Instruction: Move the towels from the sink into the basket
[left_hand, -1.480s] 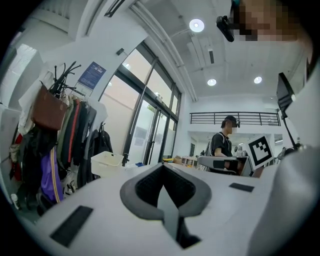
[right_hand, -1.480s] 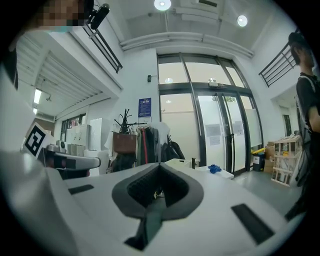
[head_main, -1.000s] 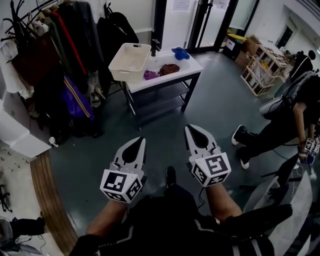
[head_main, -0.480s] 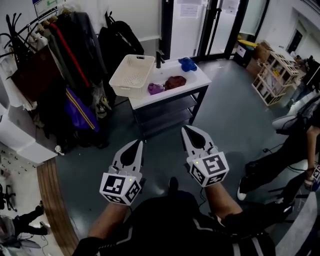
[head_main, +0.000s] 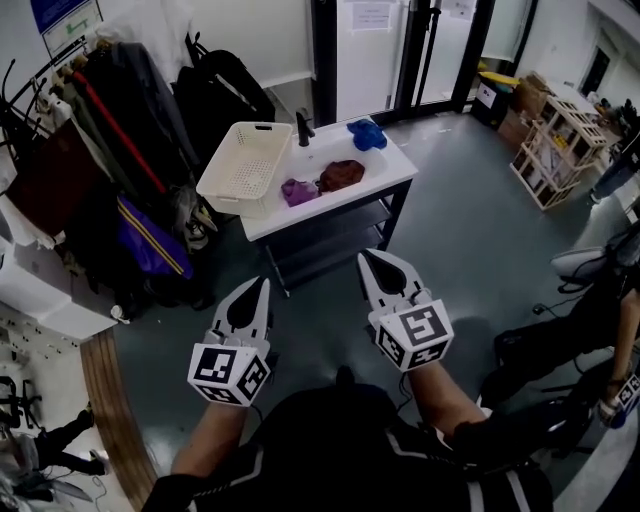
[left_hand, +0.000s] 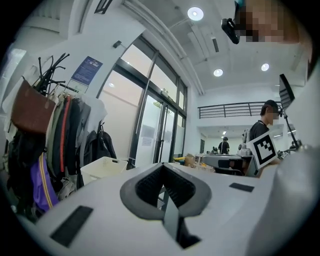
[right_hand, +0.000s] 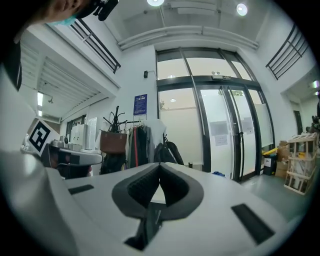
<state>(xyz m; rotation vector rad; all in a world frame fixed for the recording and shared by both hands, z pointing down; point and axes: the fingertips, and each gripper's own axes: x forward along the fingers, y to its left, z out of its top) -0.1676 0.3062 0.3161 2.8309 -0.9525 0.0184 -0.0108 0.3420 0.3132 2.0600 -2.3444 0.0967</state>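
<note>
A white sink unit (head_main: 385, 180) stands ahead across the floor. In its basin lie a purple towel (head_main: 297, 190) and a dark red towel (head_main: 341, 174); a blue towel (head_main: 366, 133) rests at its far right corner. A white slotted basket (head_main: 243, 165) sits on its left end, also seen as the basket (left_hand: 102, 168) in the left gripper view. My left gripper (head_main: 262, 282) and right gripper (head_main: 363, 255) are held level well short of the sink, both shut and with nothing in them. Each gripper view shows its jaws closed together.
A coat rack (head_main: 110, 140) with bags and jackets lines the left wall beside the sink. Glass doors (head_main: 400, 50) stand behind it. Wooden crates (head_main: 555, 140) sit at the right, and a person's legs and shoe (head_main: 585, 265) lie on the floor at the right.
Both grippers have travelled forward toward the sink, which now appears larger and nearer. The grippers stay shut and level.
</note>
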